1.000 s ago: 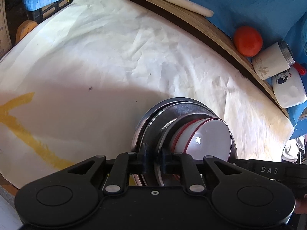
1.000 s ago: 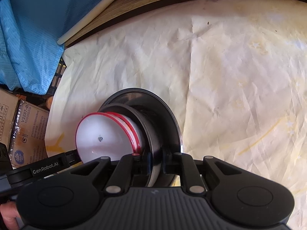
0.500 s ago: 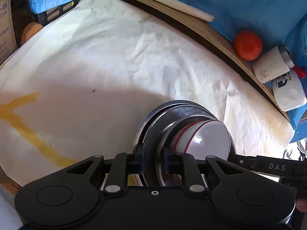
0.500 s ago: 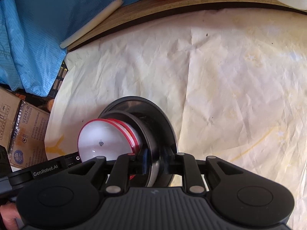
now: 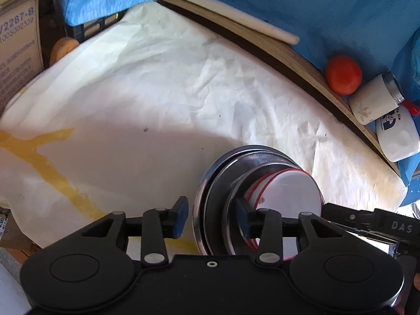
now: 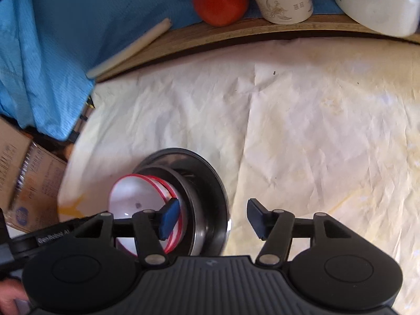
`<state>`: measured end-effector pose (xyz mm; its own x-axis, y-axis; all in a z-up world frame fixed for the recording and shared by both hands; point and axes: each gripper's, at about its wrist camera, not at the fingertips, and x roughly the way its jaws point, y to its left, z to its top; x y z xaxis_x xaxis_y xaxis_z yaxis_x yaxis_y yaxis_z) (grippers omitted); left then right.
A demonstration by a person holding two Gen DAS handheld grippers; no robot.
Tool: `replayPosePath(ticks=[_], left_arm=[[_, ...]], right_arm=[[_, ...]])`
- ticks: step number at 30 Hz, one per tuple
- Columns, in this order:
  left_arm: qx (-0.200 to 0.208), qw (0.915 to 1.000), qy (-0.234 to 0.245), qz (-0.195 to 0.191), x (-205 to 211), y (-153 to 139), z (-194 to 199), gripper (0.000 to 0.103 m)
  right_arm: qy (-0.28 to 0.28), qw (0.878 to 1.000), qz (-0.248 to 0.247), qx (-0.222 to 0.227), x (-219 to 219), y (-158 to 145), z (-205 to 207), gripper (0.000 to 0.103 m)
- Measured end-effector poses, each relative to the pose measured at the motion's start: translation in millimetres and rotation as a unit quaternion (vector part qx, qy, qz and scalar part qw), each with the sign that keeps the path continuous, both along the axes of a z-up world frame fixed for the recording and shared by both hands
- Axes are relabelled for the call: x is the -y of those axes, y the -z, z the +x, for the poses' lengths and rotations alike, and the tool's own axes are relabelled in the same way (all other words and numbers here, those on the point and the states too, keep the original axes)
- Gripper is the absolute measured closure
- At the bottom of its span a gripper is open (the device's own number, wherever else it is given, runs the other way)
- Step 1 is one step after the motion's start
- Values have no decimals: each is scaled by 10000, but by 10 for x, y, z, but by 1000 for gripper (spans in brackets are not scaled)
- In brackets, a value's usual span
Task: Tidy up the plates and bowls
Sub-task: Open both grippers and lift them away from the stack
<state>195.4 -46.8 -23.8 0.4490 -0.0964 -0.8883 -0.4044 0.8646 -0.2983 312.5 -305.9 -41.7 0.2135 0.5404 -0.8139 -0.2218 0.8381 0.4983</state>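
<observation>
A stack of steel plates (image 5: 218, 183) stands on the white paper with red-rimmed white bowls (image 5: 294, 191) nested on top. My left gripper (image 5: 211, 218) straddles the stack's near rim. Its jaws are opening, the blue pads stand clear of the metal, and the rim lies between them. From the opposite side my right gripper (image 6: 213, 218) straddles the same steel plates (image 6: 210, 183), also opening. One of its pads is over the white bowls (image 6: 136, 197), the other outside the rim, and neither presses. The stack rests on the table.
A tomato (image 5: 344, 74), a white jar (image 5: 372, 102) and a white bottle (image 5: 396, 136) sit along the wooden table edge on blue cloth (image 5: 341, 13). A cream stick (image 5: 231, 13) lies there too. A cardboard box (image 5: 18, 39) stands beyond the left edge.
Both grippers were shut on the steel stack's rim and have now spread their jaws off it. The right gripper has lifted slightly. The stack has stayed in place.
</observation>
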Motion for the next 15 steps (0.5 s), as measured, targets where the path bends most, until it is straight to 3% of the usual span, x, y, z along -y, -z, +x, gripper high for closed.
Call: replayPosePath(ticks=[2,7,9,15], left_arm=[[94,9999,-15,31,9,-31,-34,54],[312,9993,-39,184,30,-102,-122,47],[425,9988,-86,238,23,-134,-170,35],[867,9952,-184,425,1,-256,-291,14]], right_arm=[[-10,9999,159,51,22,-23,-32,26],[-91,9994,157,305,3,-78,-132,22],[-99,9988,217,424,6,-114,-167,19],[-154,9952,363,898,11,-252,-265,10]])
